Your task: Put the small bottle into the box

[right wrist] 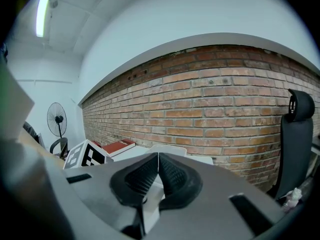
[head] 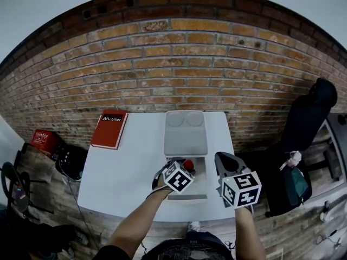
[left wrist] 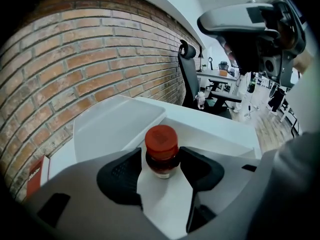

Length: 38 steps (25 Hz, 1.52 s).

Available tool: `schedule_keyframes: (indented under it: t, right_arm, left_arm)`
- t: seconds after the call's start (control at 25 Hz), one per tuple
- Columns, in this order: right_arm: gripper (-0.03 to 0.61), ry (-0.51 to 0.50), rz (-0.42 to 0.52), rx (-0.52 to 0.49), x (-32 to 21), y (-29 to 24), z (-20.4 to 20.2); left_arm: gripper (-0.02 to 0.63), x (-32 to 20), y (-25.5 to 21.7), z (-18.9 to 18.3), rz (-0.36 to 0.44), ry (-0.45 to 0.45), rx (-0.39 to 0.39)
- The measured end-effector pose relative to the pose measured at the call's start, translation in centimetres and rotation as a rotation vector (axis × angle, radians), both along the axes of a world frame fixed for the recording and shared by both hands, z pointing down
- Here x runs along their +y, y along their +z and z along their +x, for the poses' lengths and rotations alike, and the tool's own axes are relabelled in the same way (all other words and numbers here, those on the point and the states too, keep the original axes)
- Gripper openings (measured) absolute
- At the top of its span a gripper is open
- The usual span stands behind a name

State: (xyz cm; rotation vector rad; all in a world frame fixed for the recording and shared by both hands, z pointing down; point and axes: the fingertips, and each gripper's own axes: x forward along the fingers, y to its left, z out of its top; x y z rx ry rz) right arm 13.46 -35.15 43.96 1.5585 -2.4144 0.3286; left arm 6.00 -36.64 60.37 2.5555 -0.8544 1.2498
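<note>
The small bottle (head: 188, 164) (left wrist: 161, 151) has a red cap and a dark body. My left gripper (head: 183, 167) (left wrist: 161, 168) is shut on it, one pad pressed to each side below the cap. It is held upright over the pale floor of the open white box (head: 201, 187) (left wrist: 165, 204). Whether it rests on that floor I cannot tell. The box's flat lid (head: 185, 137) (left wrist: 112, 126) lies open toward the brick wall. My right gripper (head: 226, 162) (right wrist: 158, 170) hovers just right of the box, shut with nothing between its pads.
A red book (head: 110, 129) (right wrist: 118, 146) lies at the table's far left corner. A black office chair (head: 310, 118) (right wrist: 300, 134) stands right of the table (head: 130, 167). A red case (head: 43, 140) sits on the floor at left, and a fan (right wrist: 58, 120) stands beyond.
</note>
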Motion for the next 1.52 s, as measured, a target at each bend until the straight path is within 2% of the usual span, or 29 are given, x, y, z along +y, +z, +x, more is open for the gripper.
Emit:
schedule_keyframes:
  t: [0.28, 0.56, 0.8, 0.96, 1.28, 1.52]
  right_arm:
    - [0.021, -0.004, 0.001, -0.011, 0.6, -0.2, -0.6]
    - [0.021, -0.019, 0.003, -0.014, 1.6, -0.4, -1.7]
    - [0.021, -0.031, 0.019, -0.012, 2.8, -1.2, -2.8]
    - [0.021, -0.036, 0.03, -0.01, 3.7, -1.8, -3.6]
    - [0.021, -0.034, 0.054, -0.016, 5.5, -2.9, -4.2]
    - [0.02, -0.023, 0.076, -0.013, 6.7, -4.0, -4.3]
  left_arm:
    - [0.247, 0.6, -1.0, -1.6, 0.004, -0.036, 0.035]
    - [0.245, 1.4, -2.8, -3.3, 0.043, -0.078, 0.067]
    - [0.241, 2.0, -4.9, -5.1, 0.065, -0.131, 0.124]
    - [0.219, 2.3, -6.9, -6.3, 0.105, -0.167, 0.164]
    - [0.17, 2.6, -12.7, -9.0, 0.209, -0.272, 0.31]
    - [0.15, 4.0, -16.0, -11.0, 0.274, -0.314, 0.361]
